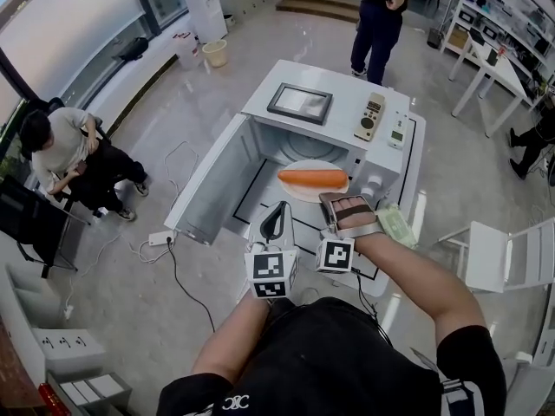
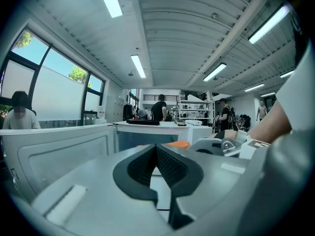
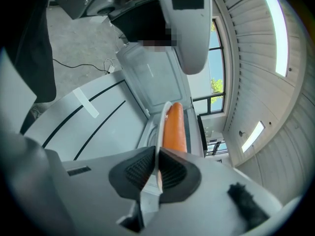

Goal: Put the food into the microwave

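White table (image 1: 418, 176), microwave (image 1: 342, 102) open. Right gripper (image 3: 157, 168) pinches plate (image 3: 160, 127) rim, orange food (image 3: 174, 127) just beyond the jaws. Left gripper (image 2: 157, 167) pressed together, empty.

bright ceiling strips (image 2: 109, 0) and window (image 2: 59, 90) daylight; gripper views curve and darken at edges.

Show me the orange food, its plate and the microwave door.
orange food (image 1: 312, 178): head view, middle of its length.
plate (image 1: 303, 195): head view, bare white part near the rim.
microwave door (image 1: 212, 180): head view, inner face of the open door.
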`<state>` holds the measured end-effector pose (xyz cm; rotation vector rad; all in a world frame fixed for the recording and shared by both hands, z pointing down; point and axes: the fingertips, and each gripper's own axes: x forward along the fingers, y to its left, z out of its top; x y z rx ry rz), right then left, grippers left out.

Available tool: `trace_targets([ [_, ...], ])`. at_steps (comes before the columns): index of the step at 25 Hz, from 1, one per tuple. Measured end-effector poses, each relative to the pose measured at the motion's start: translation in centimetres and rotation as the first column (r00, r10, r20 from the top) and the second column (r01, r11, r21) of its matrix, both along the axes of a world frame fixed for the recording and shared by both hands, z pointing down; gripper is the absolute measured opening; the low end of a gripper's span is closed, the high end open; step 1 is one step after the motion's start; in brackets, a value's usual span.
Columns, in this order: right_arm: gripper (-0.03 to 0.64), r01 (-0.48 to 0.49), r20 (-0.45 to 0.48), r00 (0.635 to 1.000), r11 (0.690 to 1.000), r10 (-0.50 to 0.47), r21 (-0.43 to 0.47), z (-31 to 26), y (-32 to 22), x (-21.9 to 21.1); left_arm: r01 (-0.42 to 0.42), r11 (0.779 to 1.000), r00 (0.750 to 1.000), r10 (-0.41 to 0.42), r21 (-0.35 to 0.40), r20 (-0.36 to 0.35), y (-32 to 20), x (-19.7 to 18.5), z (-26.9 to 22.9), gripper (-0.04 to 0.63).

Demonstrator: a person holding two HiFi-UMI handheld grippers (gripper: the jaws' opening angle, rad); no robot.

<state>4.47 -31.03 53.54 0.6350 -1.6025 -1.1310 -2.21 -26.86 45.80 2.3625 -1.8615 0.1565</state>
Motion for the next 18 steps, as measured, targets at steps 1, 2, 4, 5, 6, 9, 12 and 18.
trace_targets([
  [1, 0.023, 0.001, 0.003, 1.0, 1.0, -0.001, -0.002, 0.1, -0.3, -0.1, 0.001, 1.0, 1.0, -0.001, 0.002, 0.003, -0.3, -0.1, 0.1, 0.009],
  [2, 0.023, 0.002, 0.006, 1.0, 1.0, -0.002, -0.002, 0.2, -0.7, -0.3, 0.003, 1.0, 1.0, -0.003, 0.003, 0.005, -0.7, -0.2, 0.1, 0.009],
  [4, 0.023, -0.002, 0.008, 1.0, 1.0, 0.003, -0.002, 0.5, -1.4, -0.6, 0.002, 1.0, 1.0, -0.002, 0.008, 0.007, -1.3, -0.5, 0.1, 0.009],
  [5, 0.023, -0.006, 0.006, 1.0, 1.0, 0.006, -0.008, 0.8, -1.7, -0.8, -0.001, 1.0, 1.0, 0.001, 0.011, 0.009, -1.5, -0.7, 0.2, 0.009],
  [6, 0.023, -0.01, 0.001, 1.0, 1.0, 0.01, -0.013, 1.2, -2.0, -0.9, -0.006, 1.0, 1.0, 0.006, 0.011, 0.011, -1.8, -0.8, 0.2, 0.009],
  [9, 0.023, -0.03, -0.016, 0.999, 0.999, 0.03, -0.017, 1.5, -3.2, -1.3, -0.027, 1.0, 1.0, 0.027, 0.013, 0.014, -2.6, -1.2, 0.2, 0.009],
  [12, 0.023, -0.059, -0.023, 0.998, 0.998, 0.058, -0.024, 1.9, -4.4, -1.9, -0.051, 0.999, 0.999, 0.051, 0.008, 0.02, -3.6, -2.0, 0.3, 0.009],
  [18, 0.023, -0.13, -0.026, 0.991, 0.991, 0.13, -0.023, 3.2, -7.5, -3.0, -0.084, 0.996, 0.996, 0.083, 0.014, 0.008, -5.8, -3.7, 0.3, 0.009],
])
